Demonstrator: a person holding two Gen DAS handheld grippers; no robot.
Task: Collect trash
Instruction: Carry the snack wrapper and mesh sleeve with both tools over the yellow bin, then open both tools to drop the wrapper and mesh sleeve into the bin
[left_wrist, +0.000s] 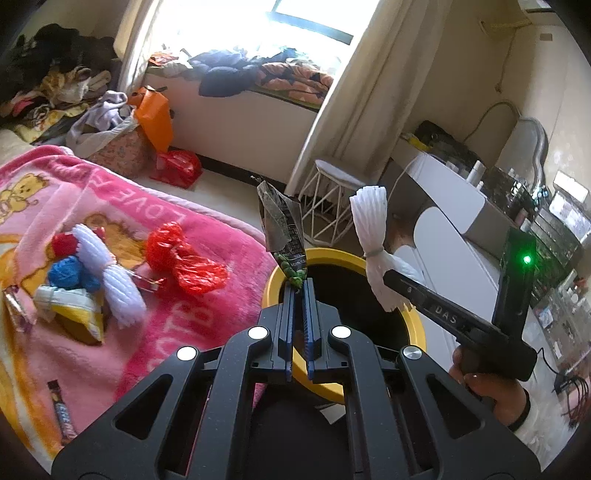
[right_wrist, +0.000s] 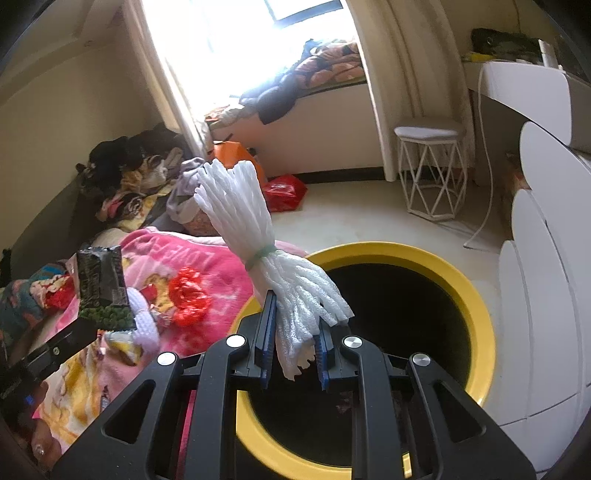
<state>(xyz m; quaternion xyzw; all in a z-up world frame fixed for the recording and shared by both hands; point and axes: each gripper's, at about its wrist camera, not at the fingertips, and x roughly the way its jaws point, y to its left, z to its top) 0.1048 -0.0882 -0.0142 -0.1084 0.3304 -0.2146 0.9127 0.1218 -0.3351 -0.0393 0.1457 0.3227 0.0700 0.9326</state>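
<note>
My left gripper (left_wrist: 298, 286) is shut on the lower end of a dark snack wrapper (left_wrist: 282, 230) printed with green peas. It holds the wrapper upright over the near rim of a yellow-rimmed bin (left_wrist: 332, 258). My right gripper (right_wrist: 295, 325) is shut on a white foam-net bundle (right_wrist: 255, 236) tied with a green band, and it hangs above the bin's dark opening (right_wrist: 399, 314). That bundle (left_wrist: 371, 236) and the right gripper's fingers (left_wrist: 424, 299) show at right in the left wrist view. In the right wrist view, the wrapper (right_wrist: 103, 288) shows at left.
A pink blanket (left_wrist: 110, 229) lies left of the bin with more litter: a red plastic bag (left_wrist: 184, 258), another white foam net (left_wrist: 110, 273), blue and red balls, a yellow packet (left_wrist: 77, 310), a candy bar (left_wrist: 62, 413). A white wire stool (right_wrist: 430, 170) and white drawers (right_wrist: 543, 314) stand beyond and right.
</note>
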